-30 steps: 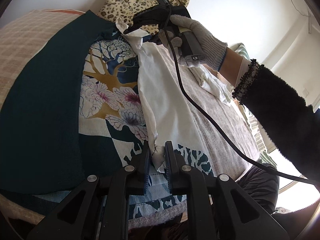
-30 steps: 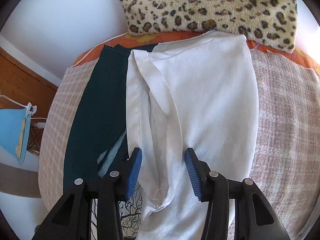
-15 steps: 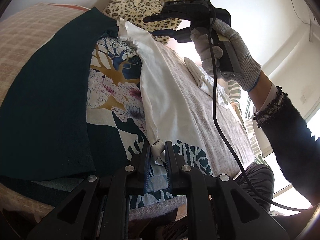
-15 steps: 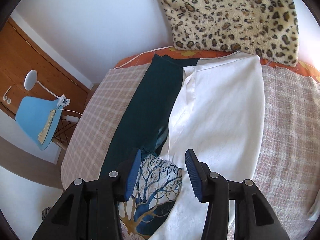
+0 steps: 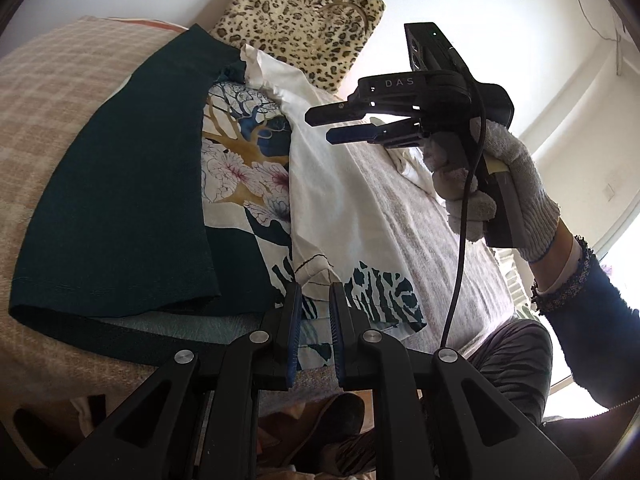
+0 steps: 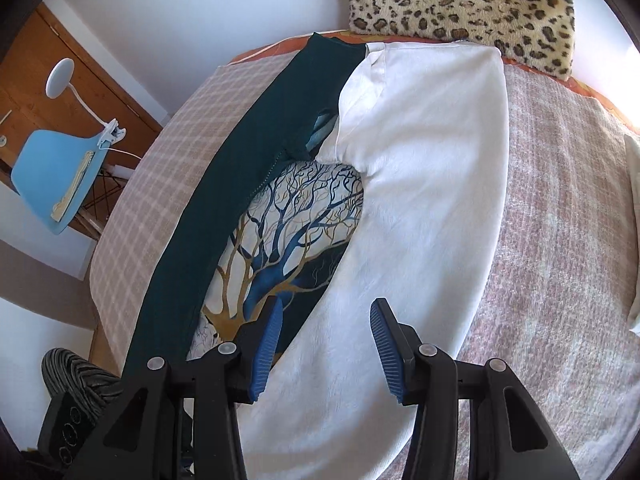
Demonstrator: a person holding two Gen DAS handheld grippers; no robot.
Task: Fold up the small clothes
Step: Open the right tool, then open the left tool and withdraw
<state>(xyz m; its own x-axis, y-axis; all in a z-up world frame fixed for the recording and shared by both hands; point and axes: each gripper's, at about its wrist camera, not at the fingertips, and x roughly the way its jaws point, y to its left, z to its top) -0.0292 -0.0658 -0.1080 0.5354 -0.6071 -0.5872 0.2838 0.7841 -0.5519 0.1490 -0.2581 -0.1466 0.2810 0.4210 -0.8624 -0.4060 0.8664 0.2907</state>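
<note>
A small garment lies flat on the bed: a printed panel with a blue and gold tree (image 5: pixel 244 148) (image 6: pixel 288 236), a dark green part (image 5: pixel 120 208) (image 6: pixel 224 184) on the left and a white underside folded over it (image 5: pixel 332 192) (image 6: pixel 420 184). My left gripper (image 5: pixel 314 292) is open just past the white fold's near corner, jaws a little apart and apart from the cloth. My right gripper (image 6: pixel 326 316) (image 5: pixel 344 124) is open and empty, held above the white fold.
A leopard-print cushion (image 5: pixel 304 16) (image 6: pixel 460 4) lies at the head of the bed. The checked bed cover (image 5: pixel 60 92) (image 6: pixel 560 240) surrounds the garment. A blue chair with a clip lamp (image 6: pixel 60 168) stands at the left. White cloth (image 5: pixel 412 164) lies at the right.
My left gripper has let go of the white fold's corner and opened slightly. My right gripper has lifted up and back from the far end of the fold, which now lies flat.
</note>
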